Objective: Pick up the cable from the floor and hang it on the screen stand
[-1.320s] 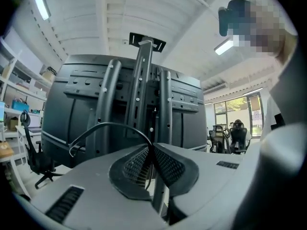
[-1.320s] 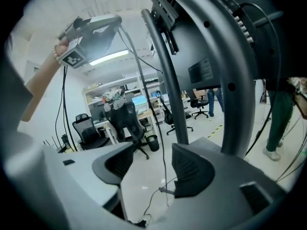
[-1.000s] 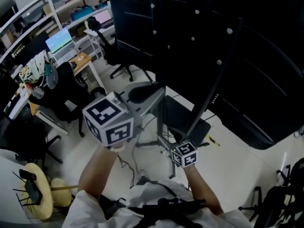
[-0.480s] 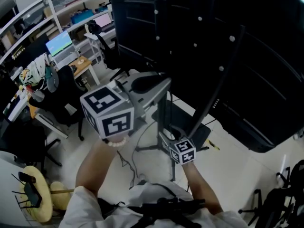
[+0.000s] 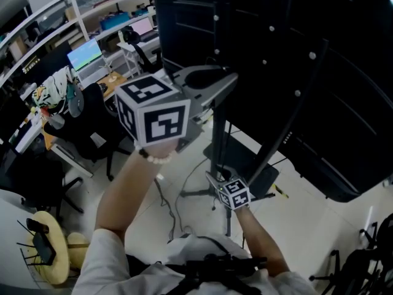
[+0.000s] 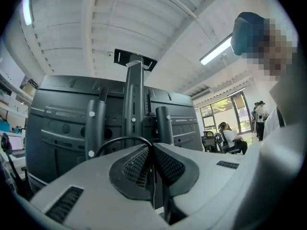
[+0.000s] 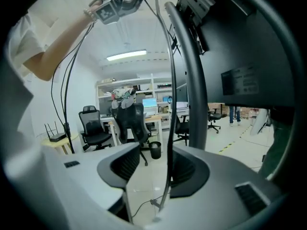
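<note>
left tool [image 6: 152, 150] is clamped tight on the cable [image 7: 169, 104] and held high against the back of the screen stand [image 6: 134, 95]; a short loop of cable arches just above its pads. right tool [image 7: 156, 159] sits lower, its jaws closing with the cable running between them, close by one pad with a gap to the other. the cable's long axis is near upright, from the high tool down through the lower one to the floor [image 5: 331, 226], where its tail trails beside the stand's base. the black screen back and a slanted strut [image 5: 307, 97] crowd the right side. open floor lies left of the base, up to the office chair [image 5: 86, 128] and desk [image 5: 110, 78] at the far left edge.
</note>
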`<state>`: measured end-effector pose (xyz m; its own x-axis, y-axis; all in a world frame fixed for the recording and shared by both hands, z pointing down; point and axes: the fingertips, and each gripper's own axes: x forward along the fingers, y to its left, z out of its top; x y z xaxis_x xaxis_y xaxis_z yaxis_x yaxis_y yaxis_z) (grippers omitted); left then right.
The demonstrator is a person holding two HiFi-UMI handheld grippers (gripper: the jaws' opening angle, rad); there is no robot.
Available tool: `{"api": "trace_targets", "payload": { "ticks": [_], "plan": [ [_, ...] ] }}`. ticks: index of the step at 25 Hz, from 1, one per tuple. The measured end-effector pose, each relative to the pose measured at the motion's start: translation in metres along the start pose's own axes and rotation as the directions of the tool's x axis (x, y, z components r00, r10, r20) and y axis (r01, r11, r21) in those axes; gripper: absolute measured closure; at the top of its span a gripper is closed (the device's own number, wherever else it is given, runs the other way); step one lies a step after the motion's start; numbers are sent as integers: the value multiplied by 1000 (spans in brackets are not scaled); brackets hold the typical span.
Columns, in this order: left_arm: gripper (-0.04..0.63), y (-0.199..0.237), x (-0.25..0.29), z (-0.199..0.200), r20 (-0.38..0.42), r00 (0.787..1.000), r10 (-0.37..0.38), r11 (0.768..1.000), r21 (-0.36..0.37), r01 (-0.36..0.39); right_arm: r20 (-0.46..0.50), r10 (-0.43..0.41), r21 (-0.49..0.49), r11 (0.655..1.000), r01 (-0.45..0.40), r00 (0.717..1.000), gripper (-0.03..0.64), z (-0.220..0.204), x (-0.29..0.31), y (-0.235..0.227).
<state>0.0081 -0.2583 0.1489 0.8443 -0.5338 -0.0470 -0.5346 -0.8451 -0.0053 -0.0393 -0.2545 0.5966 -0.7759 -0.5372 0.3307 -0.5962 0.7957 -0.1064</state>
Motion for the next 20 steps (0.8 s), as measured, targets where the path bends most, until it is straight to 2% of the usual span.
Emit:
{"api": "trace_targets", "payload": {
  "ticks": [8,20],
  "plan": [
    [581,17,-11,22,31,999,-15,1000,1,15,-74,-6,12,1000,7,997,425,-30,19,2],
    [581,44,-17,42,59,996,-66,998,25,65,-133,-89,73,992,99,987,425,-59,48,-27]
  ]
}}
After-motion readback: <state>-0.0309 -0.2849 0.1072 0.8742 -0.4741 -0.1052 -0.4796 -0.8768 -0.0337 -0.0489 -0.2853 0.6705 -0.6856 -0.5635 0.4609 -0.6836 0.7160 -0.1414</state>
